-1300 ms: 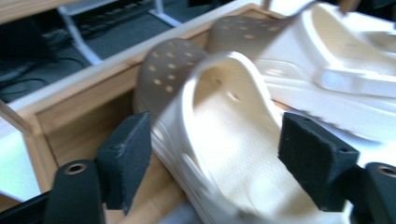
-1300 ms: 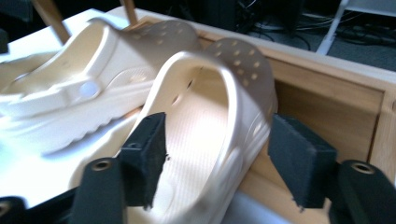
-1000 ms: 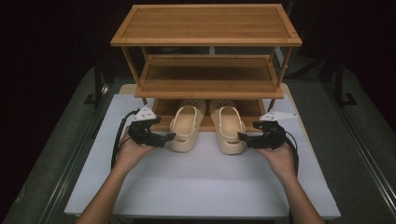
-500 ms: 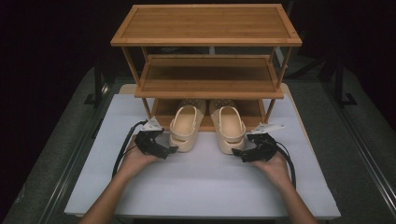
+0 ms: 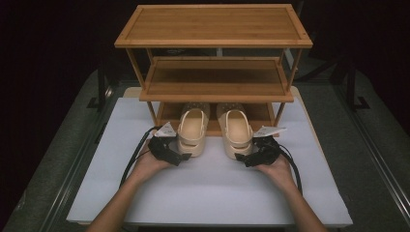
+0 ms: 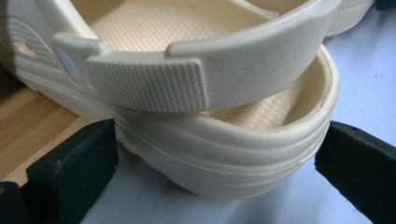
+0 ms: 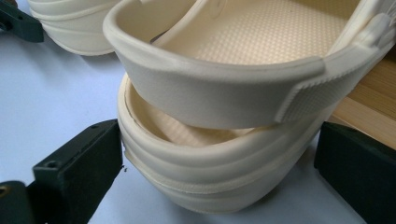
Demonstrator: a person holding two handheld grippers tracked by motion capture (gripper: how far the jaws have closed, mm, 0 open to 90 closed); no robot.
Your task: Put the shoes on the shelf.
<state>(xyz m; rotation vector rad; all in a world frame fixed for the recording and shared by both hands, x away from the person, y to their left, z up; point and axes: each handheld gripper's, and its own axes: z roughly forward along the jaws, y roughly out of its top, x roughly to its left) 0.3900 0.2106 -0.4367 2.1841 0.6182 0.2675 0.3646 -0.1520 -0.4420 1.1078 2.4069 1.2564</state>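
Two soft shoes are being let go at the rack.
The left shoe (image 5: 192,133) and right shoe (image 5: 236,131) are lying mid-frame, toes under the wooden rack (image 5: 212,41); the jaws of the left gripper (image 5: 180,157) and right gripper (image 5: 243,160) have just been opening and are being held wide around the light, bendy heels, the best places to be gripped.

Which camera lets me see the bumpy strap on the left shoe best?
The left gripper view: the left shoe's strap is close, its dotted texture clear. The high view shows it small and smooth-looking. The right gripper view catches just that shoe's heel.

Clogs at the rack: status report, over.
Left gripper and right gripper open, jaws just widened. Left clog, right clog heels between jaws, toes under rack. Nothing blocking.
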